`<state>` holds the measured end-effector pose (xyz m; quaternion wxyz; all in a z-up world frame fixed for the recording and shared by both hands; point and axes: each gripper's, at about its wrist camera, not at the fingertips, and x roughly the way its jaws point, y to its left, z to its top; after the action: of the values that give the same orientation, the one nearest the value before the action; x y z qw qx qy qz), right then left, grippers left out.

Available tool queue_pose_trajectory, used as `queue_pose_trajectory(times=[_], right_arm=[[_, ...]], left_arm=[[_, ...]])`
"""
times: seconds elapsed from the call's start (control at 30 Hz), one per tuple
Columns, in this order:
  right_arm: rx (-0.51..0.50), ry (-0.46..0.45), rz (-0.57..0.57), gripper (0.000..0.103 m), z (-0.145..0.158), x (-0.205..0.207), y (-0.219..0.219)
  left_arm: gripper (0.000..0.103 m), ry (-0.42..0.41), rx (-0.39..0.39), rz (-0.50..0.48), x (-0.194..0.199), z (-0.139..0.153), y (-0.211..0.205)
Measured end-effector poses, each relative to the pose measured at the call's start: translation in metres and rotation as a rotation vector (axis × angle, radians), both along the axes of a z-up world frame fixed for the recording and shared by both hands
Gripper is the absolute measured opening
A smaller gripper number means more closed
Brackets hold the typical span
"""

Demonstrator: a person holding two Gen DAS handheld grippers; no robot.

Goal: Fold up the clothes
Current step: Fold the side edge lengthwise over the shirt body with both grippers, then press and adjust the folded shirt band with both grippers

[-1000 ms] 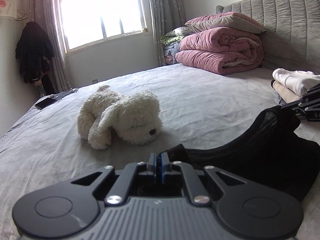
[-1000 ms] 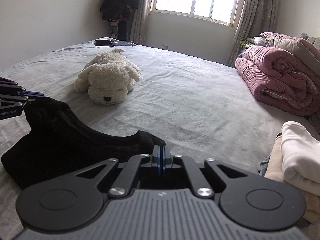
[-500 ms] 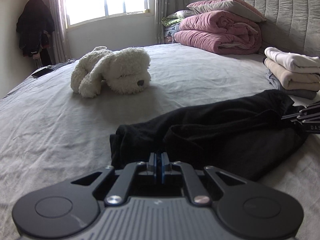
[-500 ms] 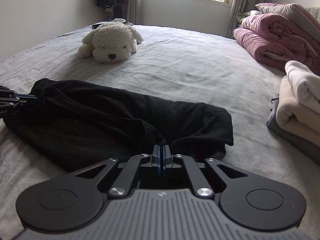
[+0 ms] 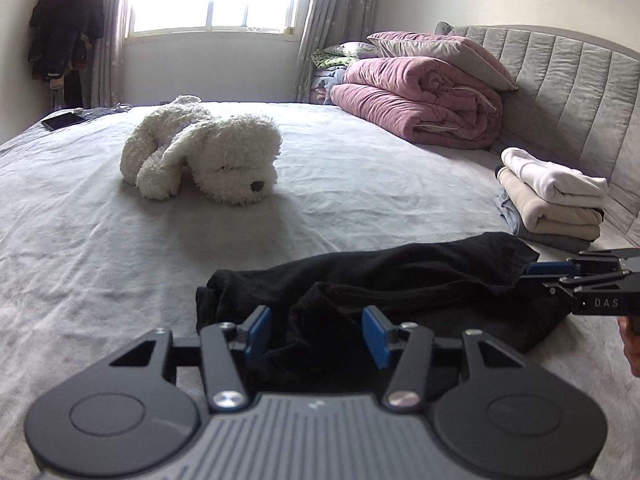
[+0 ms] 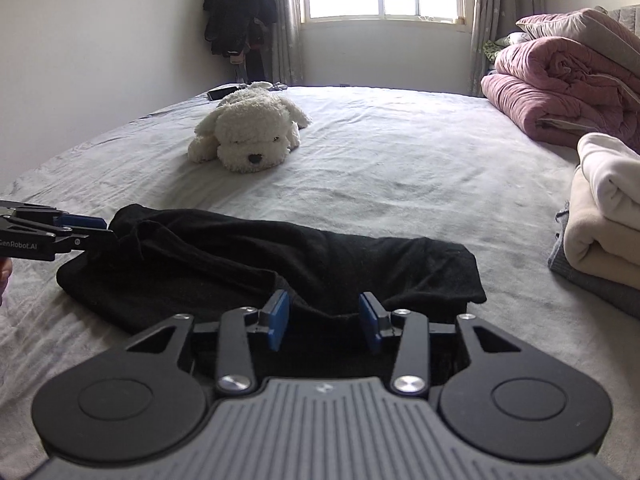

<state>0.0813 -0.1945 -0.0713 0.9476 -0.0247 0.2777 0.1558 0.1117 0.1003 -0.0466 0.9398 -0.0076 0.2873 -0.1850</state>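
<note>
A black garment [image 5: 400, 284] [image 6: 256, 264] lies folded in a long band on the grey bed sheet [image 5: 120, 264]. My left gripper [image 5: 316, 332] is at its left end, jaws opening, blue pads apart with the cloth's near edge lying loose between them. At the band's other end my right gripper [image 6: 324, 320] is likewise opening, pads clear of the fabric under it. Each gripper shows at the edge of the other's view: the right gripper [image 5: 556, 276] and the left gripper [image 6: 92, 230].
A white plush dog [image 5: 204, 156] [image 6: 250, 130] lies farther up the bed. Folded cream and white clothes [image 5: 552, 204] [image 6: 600, 216] are stacked at the right near the padded headboard [image 5: 568, 92]. A rolled pink quilt [image 5: 420, 108] and pillows sit beyond. A phone [image 5: 62, 121] lies at the far left corner.
Both grippers came down with the black garment and laid it flat on the sheet. Their jaws, shut on the cloth before, have now come apart and let it go.
</note>
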Motion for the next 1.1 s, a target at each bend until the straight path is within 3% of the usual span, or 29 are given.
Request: queue_pose_trajectory(times=[0.37, 0.47, 0.5, 0.57, 0.6, 0.87, 1.1], right_arm=[[-0.077, 0.027, 0.042, 0.044, -0.011, 0.009, 0.024], [-0.102, 0.023, 0.069, 0.044, -0.011, 0.006, 0.031], [-0.12, 0.022, 0.071, 0.042, -0.013, 0.006, 0.033], [-0.156, 0.035, 0.066, 0.009, -0.017, 0.008, 0.035], [-0.159, 0.033, 0.061, 0.006, -0.017, 0.007, 0.034], [-0.176, -0.041, 0.071, 0.005, 0.001, -0.014, 0.026], [-0.236, 0.023, 0.118, 0.005, -0.011, -0.019, 0.028]], left_arm=[[0.053, 0.018, 0.012, 0.087, 0.022, -0.007, -0.025], [0.039, 0.015, 0.03, 0.115, 0.024, -0.008, -0.028], [0.029, 0.015, 0.04, 0.118, 0.024, -0.009, -0.029], [0.01, 0.014, 0.06, 0.107, 0.022, -0.009, -0.031], [0.005, 0.006, 0.07, 0.098, 0.02, -0.009, -0.031], [0.005, -0.116, 0.143, 0.007, -0.014, 0.009, -0.021], [0.009, -0.019, 0.213, -0.116, -0.028, -0.009, -0.013]])
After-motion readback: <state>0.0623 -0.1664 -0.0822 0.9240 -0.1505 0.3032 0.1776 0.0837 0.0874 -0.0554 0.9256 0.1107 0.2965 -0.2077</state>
